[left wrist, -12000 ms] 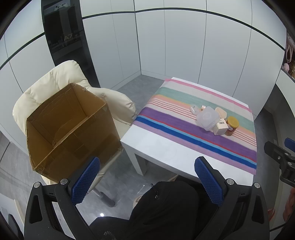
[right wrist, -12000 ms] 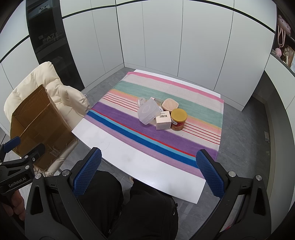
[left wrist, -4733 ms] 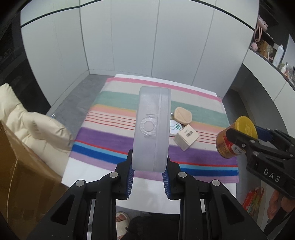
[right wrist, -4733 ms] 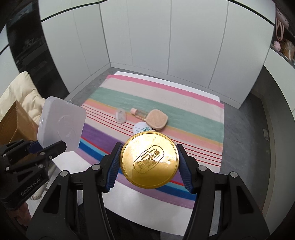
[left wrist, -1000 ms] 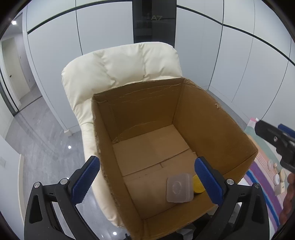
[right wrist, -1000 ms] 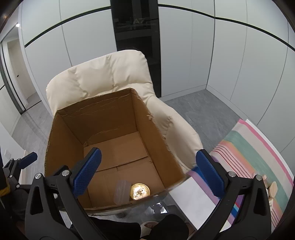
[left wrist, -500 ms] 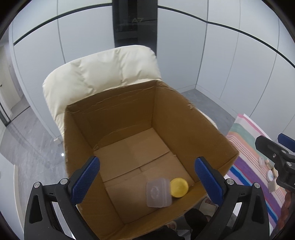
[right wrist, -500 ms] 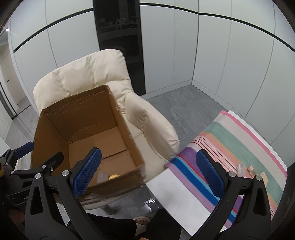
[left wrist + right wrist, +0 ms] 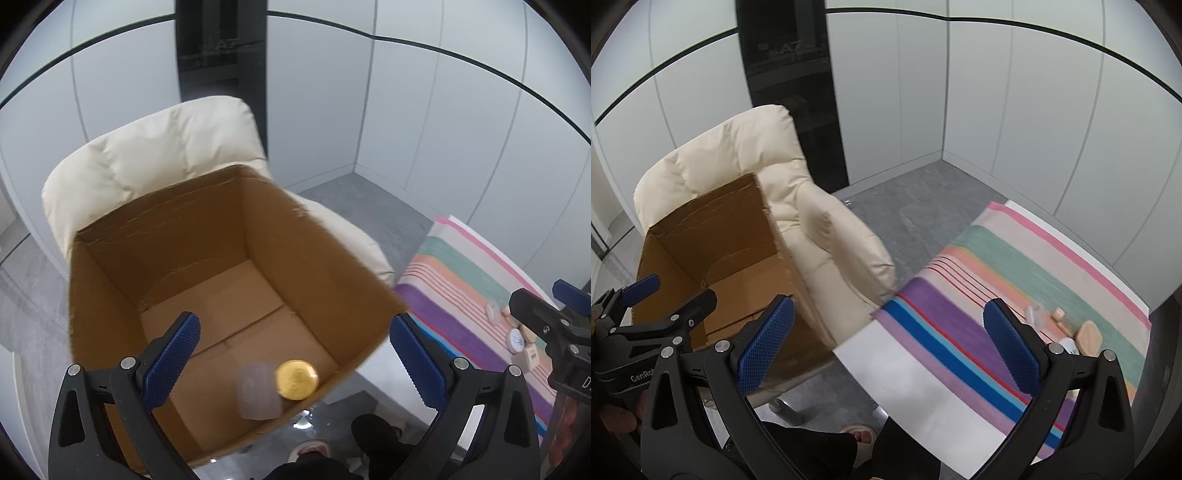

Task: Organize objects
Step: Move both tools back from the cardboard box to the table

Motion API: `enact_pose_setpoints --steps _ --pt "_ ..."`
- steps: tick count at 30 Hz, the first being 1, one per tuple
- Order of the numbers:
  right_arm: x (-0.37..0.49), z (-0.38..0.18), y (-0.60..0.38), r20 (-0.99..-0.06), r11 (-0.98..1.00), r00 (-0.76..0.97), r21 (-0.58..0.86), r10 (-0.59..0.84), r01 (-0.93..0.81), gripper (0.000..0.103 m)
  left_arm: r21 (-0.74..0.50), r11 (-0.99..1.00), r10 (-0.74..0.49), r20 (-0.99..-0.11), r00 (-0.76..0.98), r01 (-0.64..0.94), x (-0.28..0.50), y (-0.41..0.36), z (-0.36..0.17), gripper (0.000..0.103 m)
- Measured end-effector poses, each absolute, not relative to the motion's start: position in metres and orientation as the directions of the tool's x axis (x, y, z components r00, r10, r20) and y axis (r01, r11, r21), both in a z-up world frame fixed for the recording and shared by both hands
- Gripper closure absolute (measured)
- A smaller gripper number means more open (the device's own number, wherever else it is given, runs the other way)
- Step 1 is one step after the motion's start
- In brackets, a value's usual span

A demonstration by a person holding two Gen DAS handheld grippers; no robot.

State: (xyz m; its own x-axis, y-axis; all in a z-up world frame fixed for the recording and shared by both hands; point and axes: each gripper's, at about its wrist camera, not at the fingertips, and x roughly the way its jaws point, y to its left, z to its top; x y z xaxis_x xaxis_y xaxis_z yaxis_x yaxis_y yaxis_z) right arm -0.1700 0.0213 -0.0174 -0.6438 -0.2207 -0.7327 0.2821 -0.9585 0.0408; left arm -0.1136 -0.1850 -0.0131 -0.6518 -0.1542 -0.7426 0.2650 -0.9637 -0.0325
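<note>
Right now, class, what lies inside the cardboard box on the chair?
On the box floor lie a gold-lidded jar and a clear plastic container, side by side near the front wall. The left gripper hides part of the floor, and the front wall hides its near strip.

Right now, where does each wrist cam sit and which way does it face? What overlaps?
Left wrist: above the cardboard box on the cream chair, looking down at the gold-lid jar and clear container; left gripper open, right gripper at the right edge.
Right wrist: further right, facing the striped table and its small items; right gripper open, left gripper at the left edge.
Shared: box, chair, striped table, each other's gripper.
</note>
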Motion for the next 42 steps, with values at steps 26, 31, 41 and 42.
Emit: enact_pose_setpoints --steps 26,31,41,42 --pt "-0.147 -0.021 0.155 -0.738 -0.997 -0.67 0.045 -0.077 0.064 0.0 -0.045 -0.998 0.01 -0.744 -0.668 0.035 -0.151 -0.057 -0.014 0.001" --pt "-0.141 -0.022 0.174 -0.74 -0.998 -0.67 0.046 -0.055 0.031 0.0 -0.053 -0.999 0.041 -0.746 -0.665 -0.002 -0.152 -0.038 -0.016 0.001" --pt "-0.128 -0.03 0.216 -0.755 -0.997 -0.655 0.072 -0.037 -0.027 0.0 -0.05 -0.995 0.093 -0.745 -0.661 -0.084 -0.151 0.008 -0.013 0.001" --pt "-0.126 -0.03 0.22 -0.756 -0.997 -0.654 0.073 -0.033 -0.034 0.0 -0.05 -0.994 0.101 -0.747 -0.658 -0.096 -0.151 0.013 -0.013 0.001"
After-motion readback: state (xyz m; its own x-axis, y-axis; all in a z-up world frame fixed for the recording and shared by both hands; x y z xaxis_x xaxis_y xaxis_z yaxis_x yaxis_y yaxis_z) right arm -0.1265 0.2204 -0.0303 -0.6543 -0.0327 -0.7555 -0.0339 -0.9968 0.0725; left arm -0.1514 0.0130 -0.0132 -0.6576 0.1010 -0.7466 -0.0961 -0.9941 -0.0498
